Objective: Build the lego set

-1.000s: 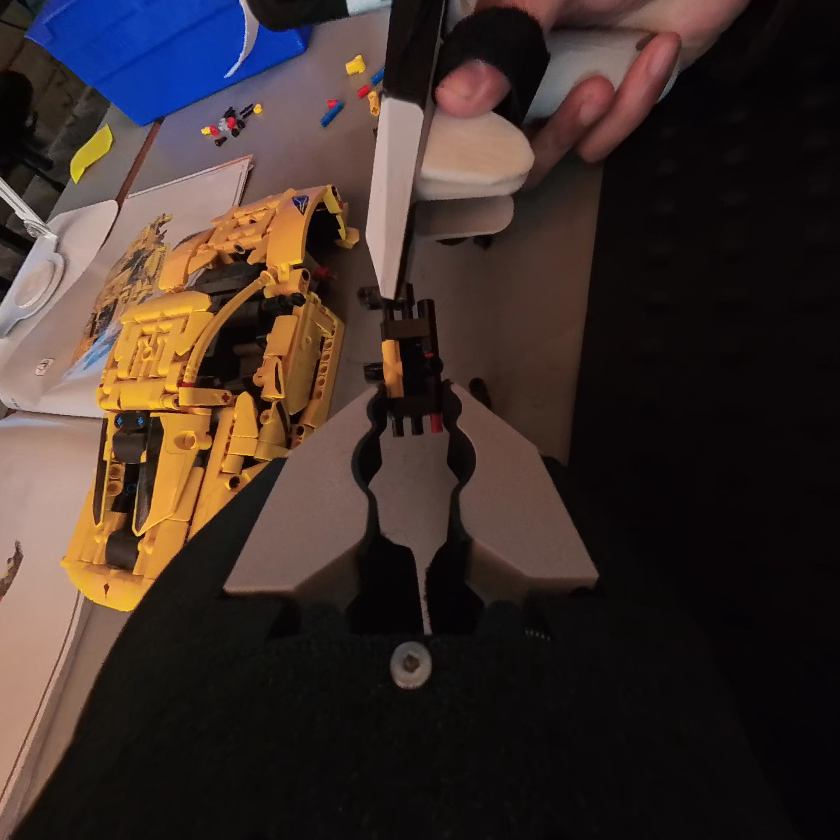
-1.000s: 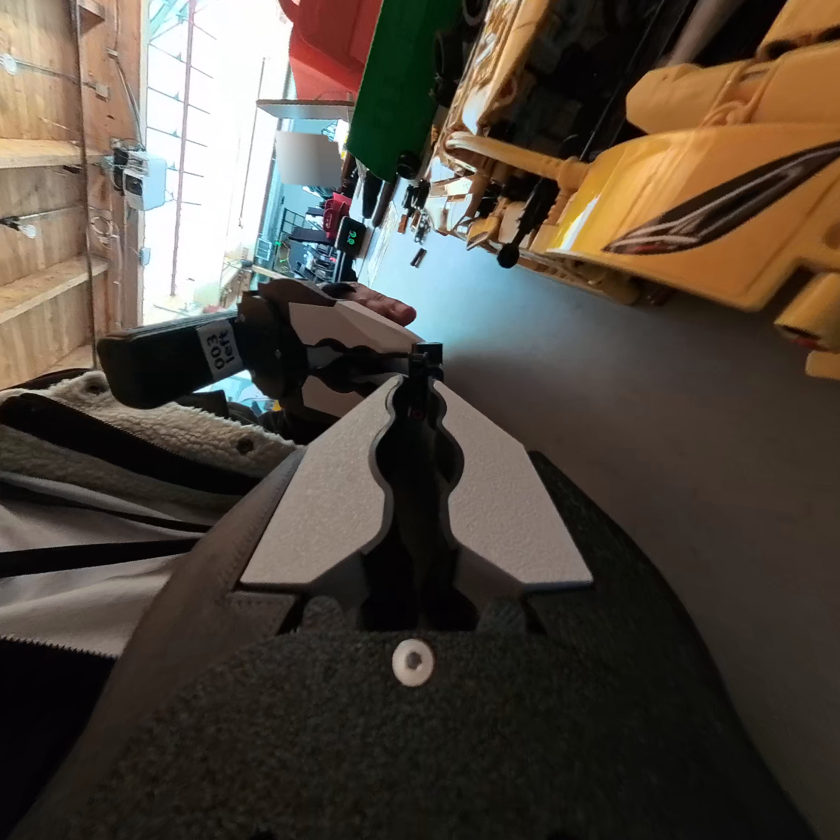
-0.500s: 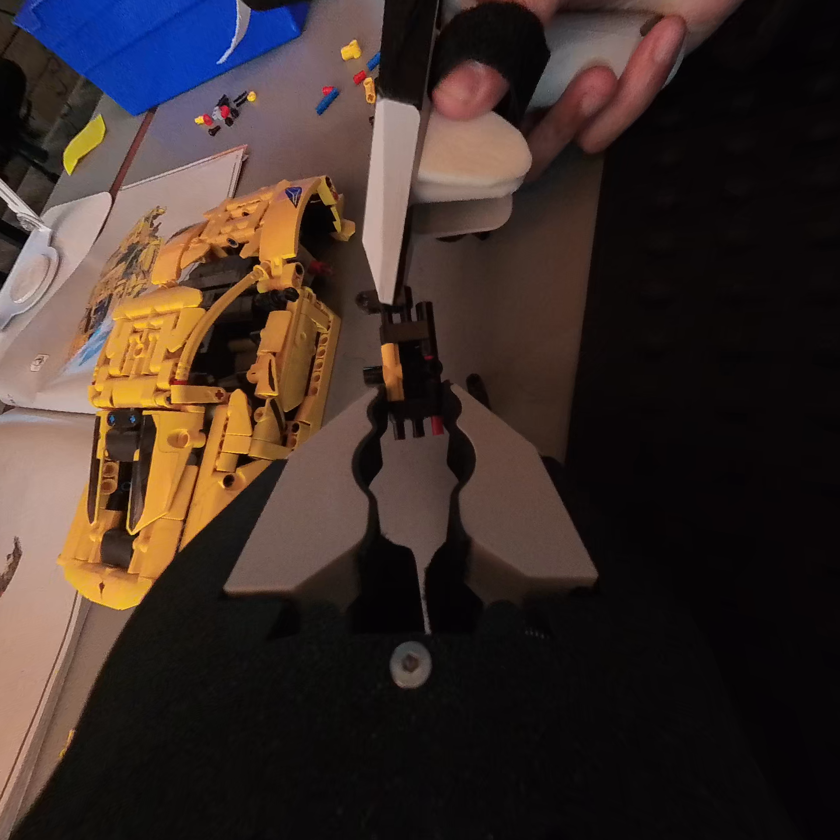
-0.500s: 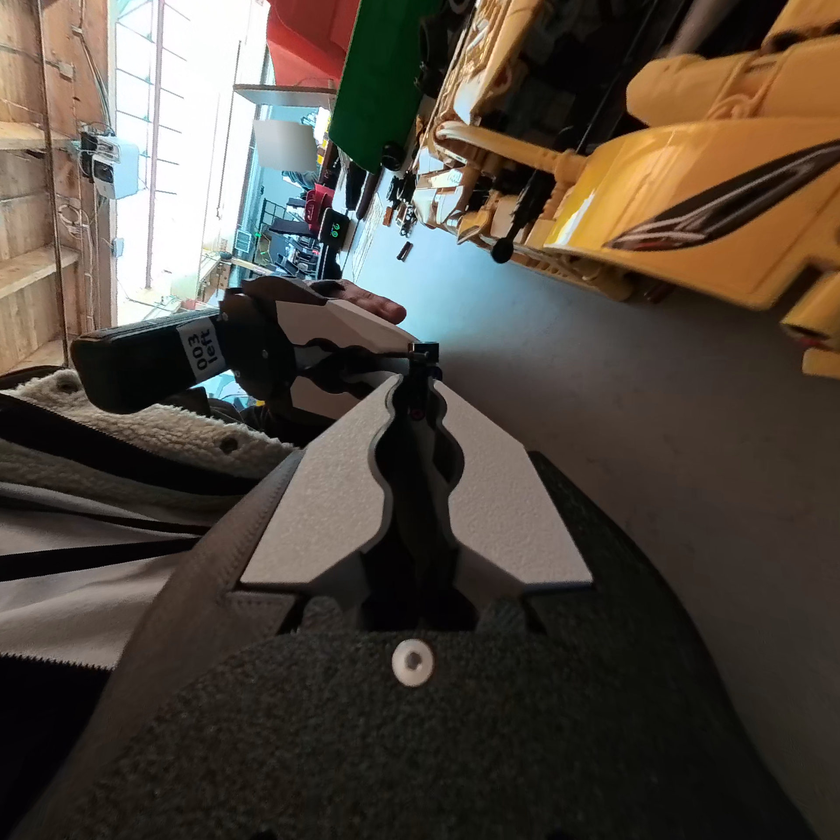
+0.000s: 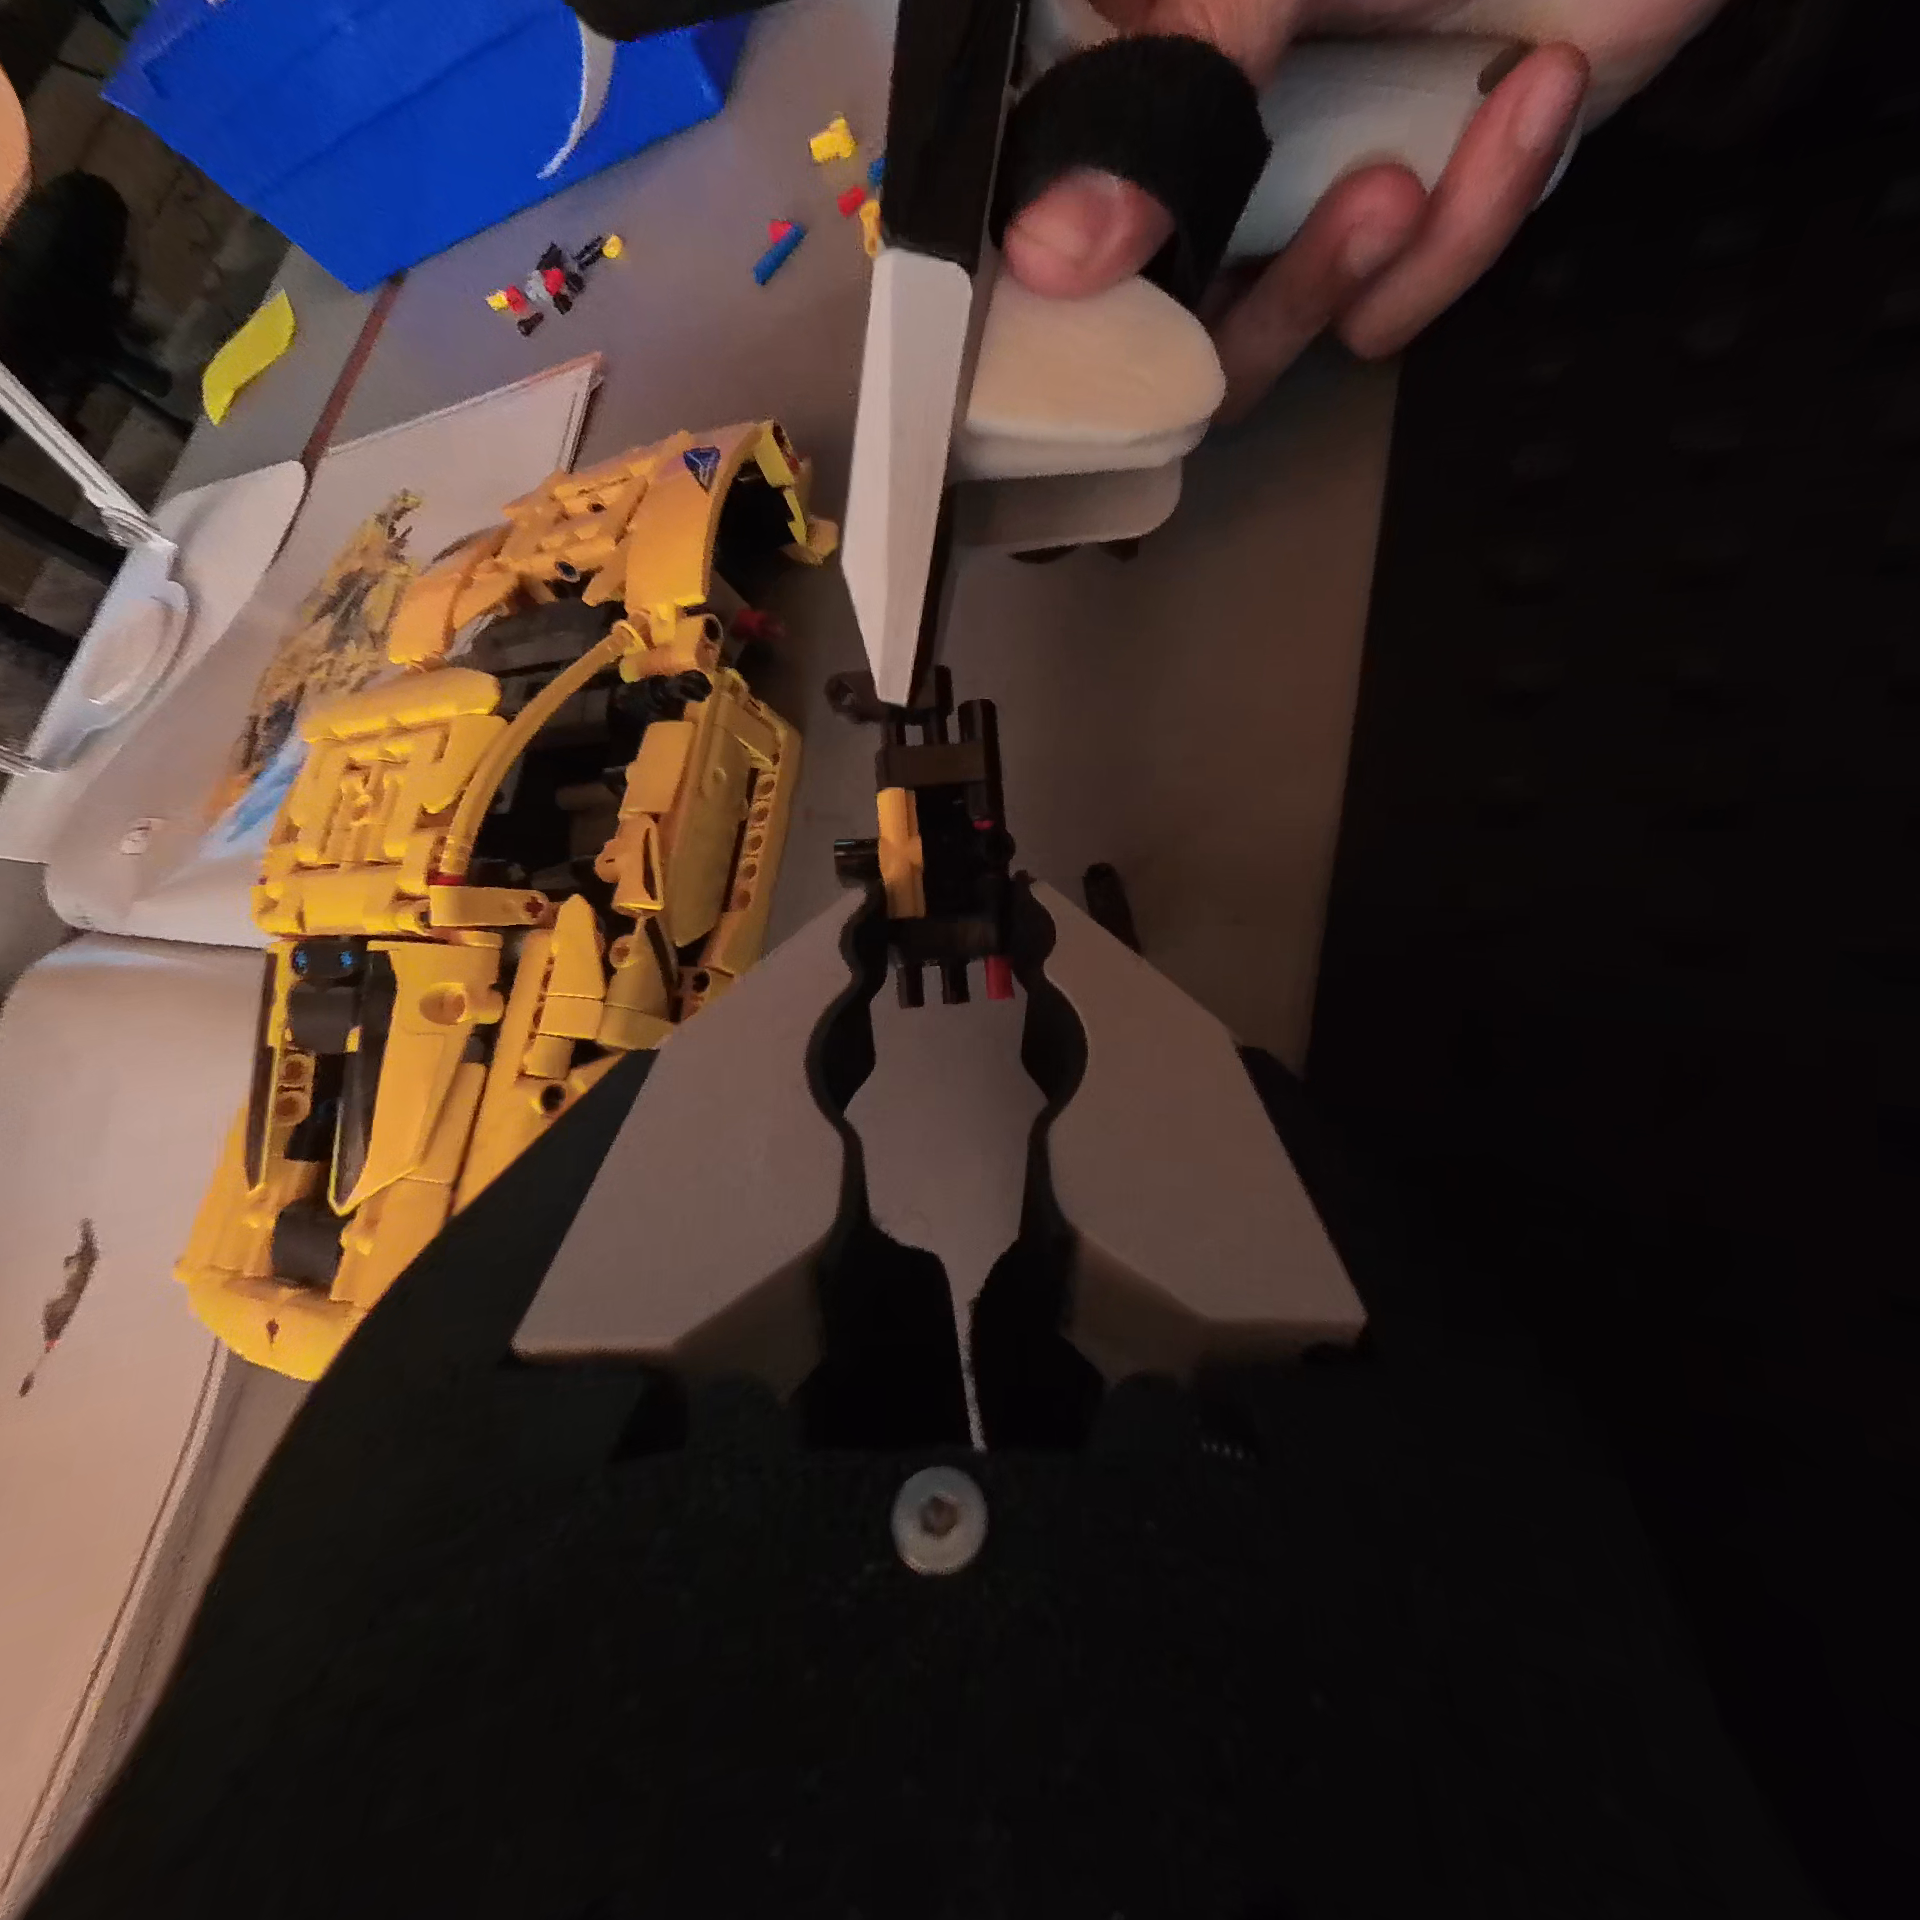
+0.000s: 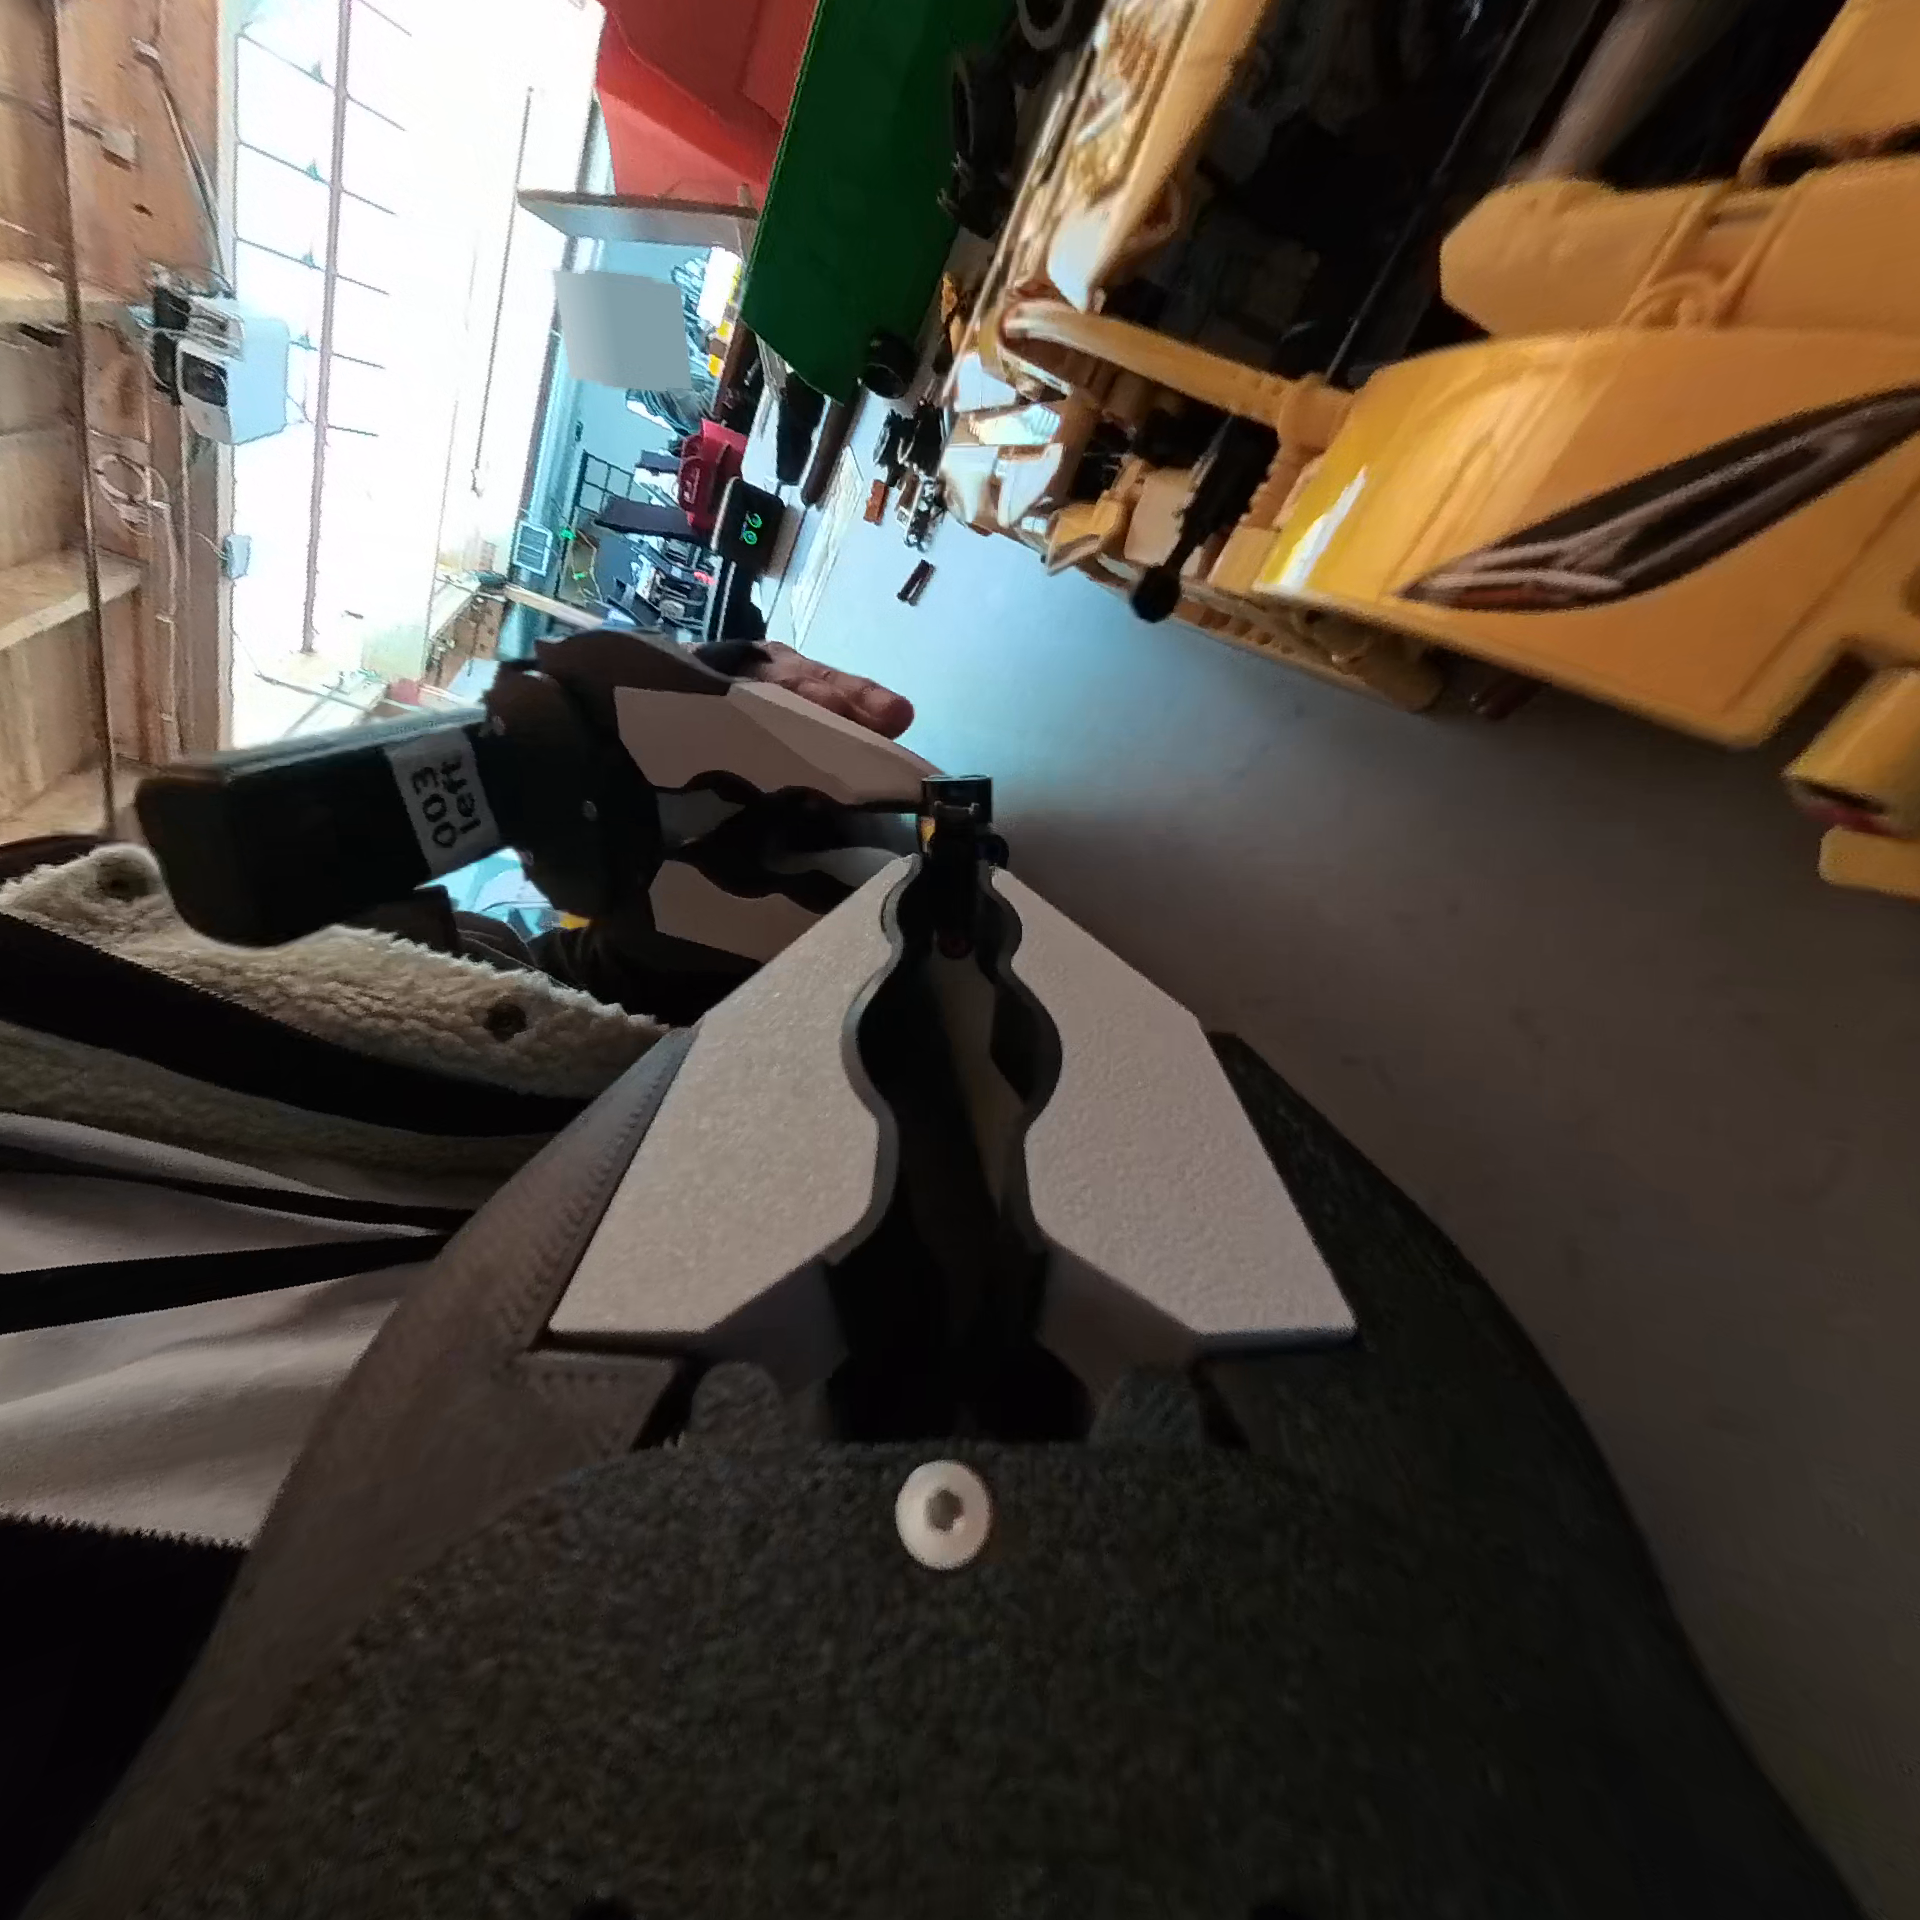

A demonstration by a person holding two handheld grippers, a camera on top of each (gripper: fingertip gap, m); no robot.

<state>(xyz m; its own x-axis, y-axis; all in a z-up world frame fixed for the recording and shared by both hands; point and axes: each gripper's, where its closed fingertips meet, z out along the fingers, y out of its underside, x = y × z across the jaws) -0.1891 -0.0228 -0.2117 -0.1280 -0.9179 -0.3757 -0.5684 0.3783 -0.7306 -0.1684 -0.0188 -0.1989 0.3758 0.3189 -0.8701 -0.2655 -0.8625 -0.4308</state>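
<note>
On the grey tabletop (image 5: pixel 1195 727), toward its far left corner, a blue bin (image 5: pixel 416 125) stands behind the yellow car model (image 5: pixel 488 935), which lies on an open instruction booklet (image 5: pixel 135 831). Near the tabletop's right edge, the left hand-held gripper (image 5: pixel 940 925) is closed on a small black-and-yellow brick assembly (image 5: pixel 940 831); the right hand-held gripper (image 6: pixel 951 883) pinches its far end. Light and stiff, the assembly likely pops apart under twisting, so hold its solid beams, not the protruding pins.
</note>
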